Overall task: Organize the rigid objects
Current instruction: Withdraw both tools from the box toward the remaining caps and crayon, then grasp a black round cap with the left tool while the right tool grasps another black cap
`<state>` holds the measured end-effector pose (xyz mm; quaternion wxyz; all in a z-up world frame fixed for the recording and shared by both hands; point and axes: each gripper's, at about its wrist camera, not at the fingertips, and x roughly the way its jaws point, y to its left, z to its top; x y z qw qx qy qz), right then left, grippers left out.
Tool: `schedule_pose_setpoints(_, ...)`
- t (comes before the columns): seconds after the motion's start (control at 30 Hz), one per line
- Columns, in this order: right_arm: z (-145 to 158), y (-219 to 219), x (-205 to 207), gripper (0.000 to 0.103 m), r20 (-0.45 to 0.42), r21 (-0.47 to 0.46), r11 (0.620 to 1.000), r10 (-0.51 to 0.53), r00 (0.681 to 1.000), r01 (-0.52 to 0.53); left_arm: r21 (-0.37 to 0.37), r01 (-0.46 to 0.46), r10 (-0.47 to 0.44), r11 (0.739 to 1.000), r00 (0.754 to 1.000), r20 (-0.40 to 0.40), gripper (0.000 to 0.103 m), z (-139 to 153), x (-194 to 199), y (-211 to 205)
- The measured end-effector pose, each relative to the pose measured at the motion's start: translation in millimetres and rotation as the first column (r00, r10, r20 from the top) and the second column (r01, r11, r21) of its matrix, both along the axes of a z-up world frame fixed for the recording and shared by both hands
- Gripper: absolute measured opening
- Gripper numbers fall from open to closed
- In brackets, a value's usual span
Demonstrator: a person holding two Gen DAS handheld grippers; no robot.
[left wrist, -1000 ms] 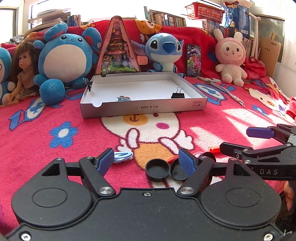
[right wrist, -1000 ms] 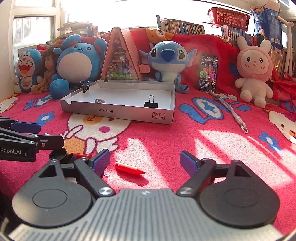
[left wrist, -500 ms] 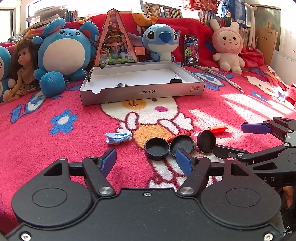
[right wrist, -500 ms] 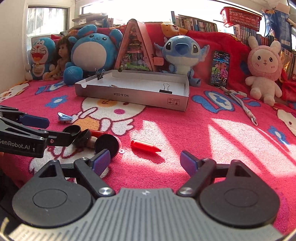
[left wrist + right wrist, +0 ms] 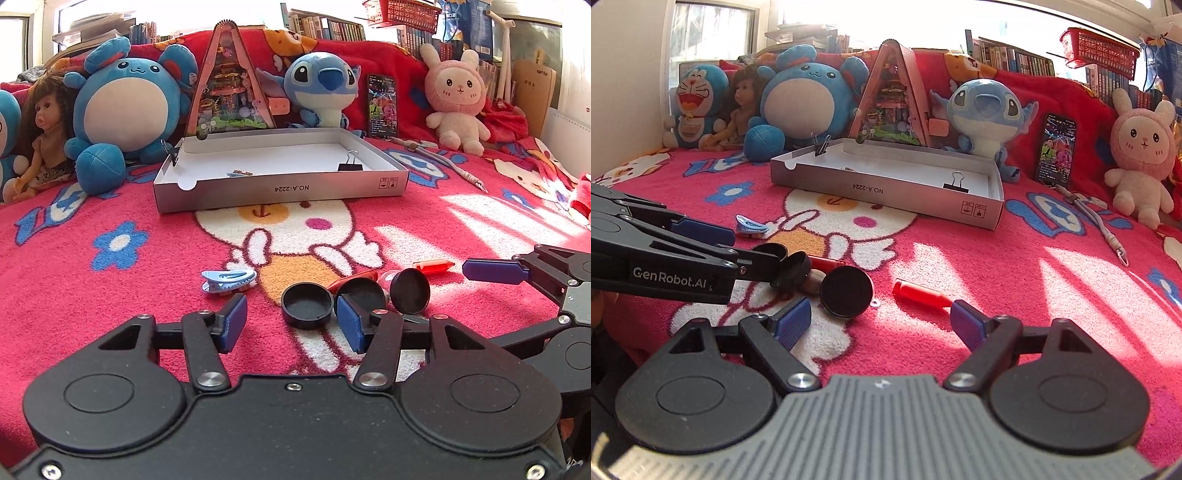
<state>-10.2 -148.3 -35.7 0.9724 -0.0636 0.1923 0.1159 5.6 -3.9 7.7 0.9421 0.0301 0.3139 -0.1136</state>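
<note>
Both tongs, left (image 5: 291,325) and right (image 5: 881,321), are spread, empty; black cap (image 5: 306,303) is best straddled squarely, then carried to tray (image 5: 280,190).

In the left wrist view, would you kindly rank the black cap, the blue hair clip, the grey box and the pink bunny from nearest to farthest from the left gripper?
1. Black cap, just ahead of the left gripper.
2. Blue hair clip, ahead to the left.
3. Grey box, mid-blanket, centre.
4. Pink bunny, far back right.
</note>
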Motion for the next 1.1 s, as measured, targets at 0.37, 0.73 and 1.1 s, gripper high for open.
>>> schedule_pose_setpoints(0.37, 0.2, 8.0, -1.4, 0.081, 0.008, 0.007, 1.0, 0.012, 1.0, -0.012, -0.041, -0.009, 0.008, 0.999, 1.0, -0.022, 0.043, -2.7, 5.3, -0.8)
schedule_pose_setpoints(0.73, 0.7, 12.6, -1.0, 0.069, 0.007, 0.009, 1.0, 0.025, 1.0, -0.025, -0.045, 0.003, -0.005, 0.999, 1.0, -0.023, 0.031, -4.2, 5.0, -2.7)
schedule_pose_setpoints(1.1, 2.8, 13.4, 1.4, 0.038, -0.013, 0.033, 0.999, 0.032, 0.999, -0.032, -0.046, -0.029, 0.03, 0.999, 1.0, 0.008, 0.031, 0.5, 1.7, -0.2)
